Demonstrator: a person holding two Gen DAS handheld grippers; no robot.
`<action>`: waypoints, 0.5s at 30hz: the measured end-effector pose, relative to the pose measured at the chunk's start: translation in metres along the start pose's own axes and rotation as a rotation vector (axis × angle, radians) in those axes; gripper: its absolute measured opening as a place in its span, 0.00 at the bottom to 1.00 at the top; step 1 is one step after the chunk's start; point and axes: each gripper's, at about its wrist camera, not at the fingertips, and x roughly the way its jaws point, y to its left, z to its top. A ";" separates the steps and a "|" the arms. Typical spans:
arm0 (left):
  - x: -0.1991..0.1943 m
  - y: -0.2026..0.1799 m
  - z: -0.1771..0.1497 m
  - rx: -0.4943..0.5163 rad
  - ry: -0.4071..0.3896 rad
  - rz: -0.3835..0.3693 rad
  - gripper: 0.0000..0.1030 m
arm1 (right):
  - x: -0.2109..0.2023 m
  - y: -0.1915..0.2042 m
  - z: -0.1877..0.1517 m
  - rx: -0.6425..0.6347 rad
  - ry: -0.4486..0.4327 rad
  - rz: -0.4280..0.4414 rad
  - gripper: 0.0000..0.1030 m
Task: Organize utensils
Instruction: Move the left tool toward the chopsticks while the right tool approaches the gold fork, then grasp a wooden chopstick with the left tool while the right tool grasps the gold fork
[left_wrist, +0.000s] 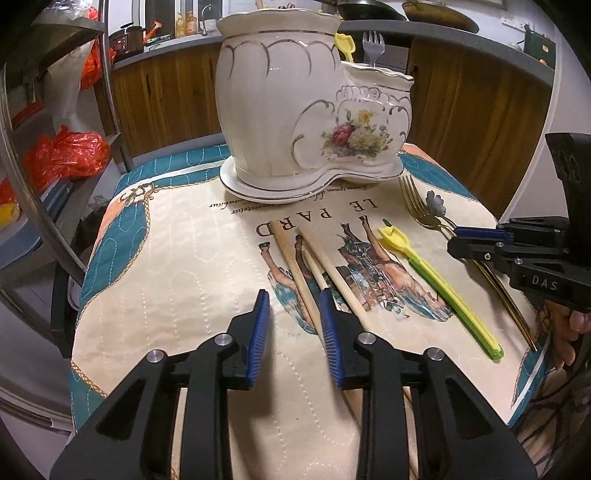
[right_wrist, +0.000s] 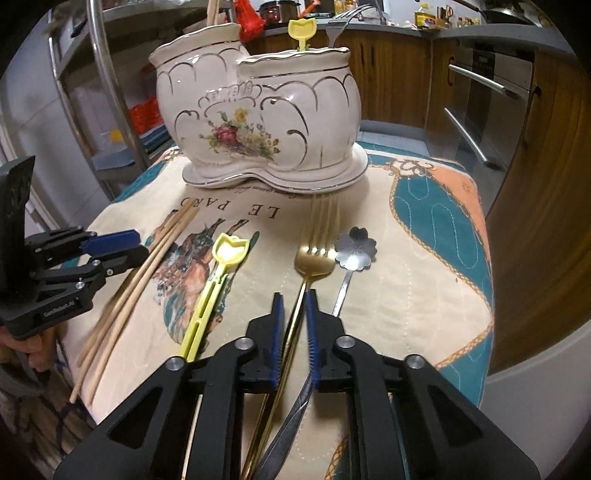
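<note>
A white floral ceramic holder (left_wrist: 280, 110) (right_wrist: 258, 122) stands at the back of the cloth, with a yellow tulip pick (right_wrist: 301, 29) and a grey fork (right_wrist: 340, 22) in its low compartment. Three wooden chopsticks (left_wrist: 291, 258) (right_wrist: 147, 273) lie beside a yellow-green pick (left_wrist: 436, 280) (right_wrist: 210, 295), a gold fork (left_wrist: 417, 206) (right_wrist: 317, 251) and a flower spoon (left_wrist: 436, 203) (right_wrist: 356, 243). My left gripper (left_wrist: 294, 295) (right_wrist: 136, 243) is open low over the chopsticks, which run along its right finger. My right gripper (right_wrist: 294, 295) (left_wrist: 452, 240) stands narrowly open astride the gold fork's handle.
The quilted printed cloth (left_wrist: 166, 277) covers a small table that drops off at the sides and front. A metal rack (left_wrist: 107, 92) with orange bags stands on the left. Wooden cabinets (left_wrist: 480, 110) and an oven (right_wrist: 487, 110) lie behind and to the right.
</note>
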 end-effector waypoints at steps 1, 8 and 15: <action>0.000 -0.001 0.000 0.003 0.007 -0.006 0.21 | 0.001 0.000 0.000 0.000 0.000 0.001 0.12; -0.008 0.002 -0.003 0.003 0.048 0.009 0.11 | 0.000 0.012 -0.003 -0.072 0.011 0.007 0.10; -0.003 0.024 0.009 -0.018 0.179 -0.042 0.11 | 0.008 0.022 0.015 -0.091 0.171 0.020 0.08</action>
